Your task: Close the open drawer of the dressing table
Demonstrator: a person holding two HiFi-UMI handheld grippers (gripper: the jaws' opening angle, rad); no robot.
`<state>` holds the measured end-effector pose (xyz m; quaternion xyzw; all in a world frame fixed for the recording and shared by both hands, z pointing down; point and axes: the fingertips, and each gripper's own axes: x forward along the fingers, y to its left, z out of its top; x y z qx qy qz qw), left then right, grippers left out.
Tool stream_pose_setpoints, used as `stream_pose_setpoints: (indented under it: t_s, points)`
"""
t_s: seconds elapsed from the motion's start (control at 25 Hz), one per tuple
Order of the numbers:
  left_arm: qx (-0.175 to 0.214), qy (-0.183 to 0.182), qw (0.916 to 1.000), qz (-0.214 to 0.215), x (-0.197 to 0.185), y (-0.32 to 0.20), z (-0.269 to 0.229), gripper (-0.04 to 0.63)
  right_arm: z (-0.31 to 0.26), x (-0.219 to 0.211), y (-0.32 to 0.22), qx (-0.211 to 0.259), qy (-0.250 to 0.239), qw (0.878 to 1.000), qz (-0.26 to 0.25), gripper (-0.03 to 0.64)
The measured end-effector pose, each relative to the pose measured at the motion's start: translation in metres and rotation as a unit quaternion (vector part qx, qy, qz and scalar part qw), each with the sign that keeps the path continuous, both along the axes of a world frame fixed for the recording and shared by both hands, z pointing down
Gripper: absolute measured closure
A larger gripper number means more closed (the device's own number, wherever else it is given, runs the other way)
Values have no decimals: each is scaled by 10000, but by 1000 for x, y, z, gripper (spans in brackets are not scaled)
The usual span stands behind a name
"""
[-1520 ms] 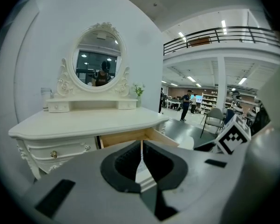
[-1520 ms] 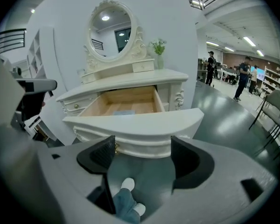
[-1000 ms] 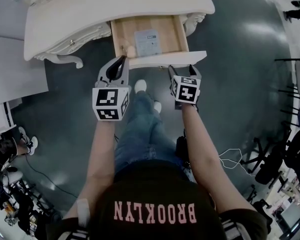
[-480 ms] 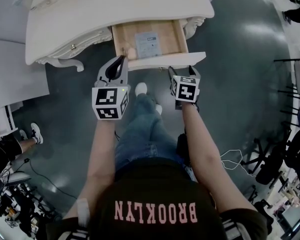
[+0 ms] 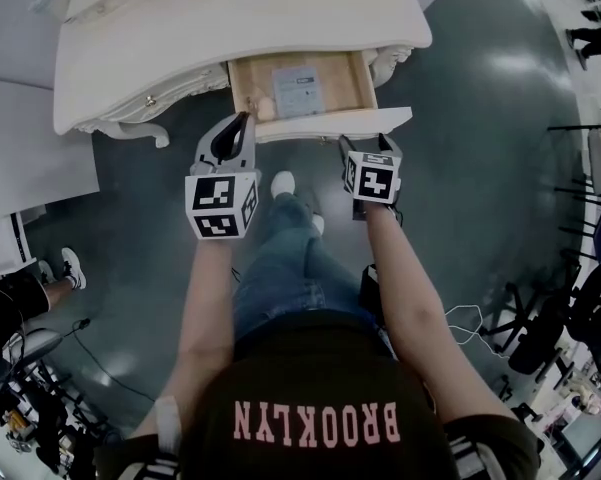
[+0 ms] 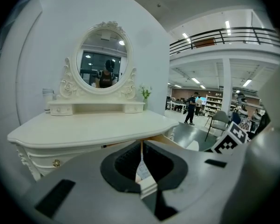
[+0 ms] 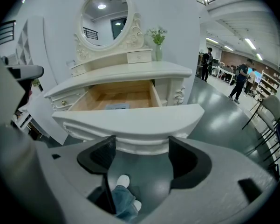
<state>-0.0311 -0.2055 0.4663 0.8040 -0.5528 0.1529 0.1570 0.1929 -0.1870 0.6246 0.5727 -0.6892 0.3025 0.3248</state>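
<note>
Nearest me, the left gripper (image 5: 243, 120) has its jaws pressed together on nothing, just beside the drawer's left corner. The right gripper (image 5: 366, 142) is spread wide and empty, its tips at, perhaps touching, the front of the drawer (image 7: 130, 120). The drawer stands pulled out from the dressing table (image 5: 180, 28).

I see a cream dressing table (image 5: 240, 28) standing on a glossy dark grey floor (image 5: 480, 168). At the back of its top sits an oval mirror (image 6: 102, 62) over a low shelf (image 6: 95, 108), with a small green plant (image 7: 157, 36) beside it. A pale card (image 5: 298, 87) lies on the wooden bottom of the open drawer (image 5: 330, 123).
</note>
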Motion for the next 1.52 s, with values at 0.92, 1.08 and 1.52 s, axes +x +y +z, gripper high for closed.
stream_pose_setpoints:
  t_s: [0.92,1.08,1.52]
  points:
    - [-8,79,9998,-166,-19,-37,8,580,3,-7,-33,-1,104,9999,36,282]
    - [-10,80,9999,-114,-18,-44,9,581,3,-8,-40,22,122,9999,38,282]
    - [5,116,9999,-15,-13,-66,12,580,3,-11,-58,81,131,9999,-2,282]
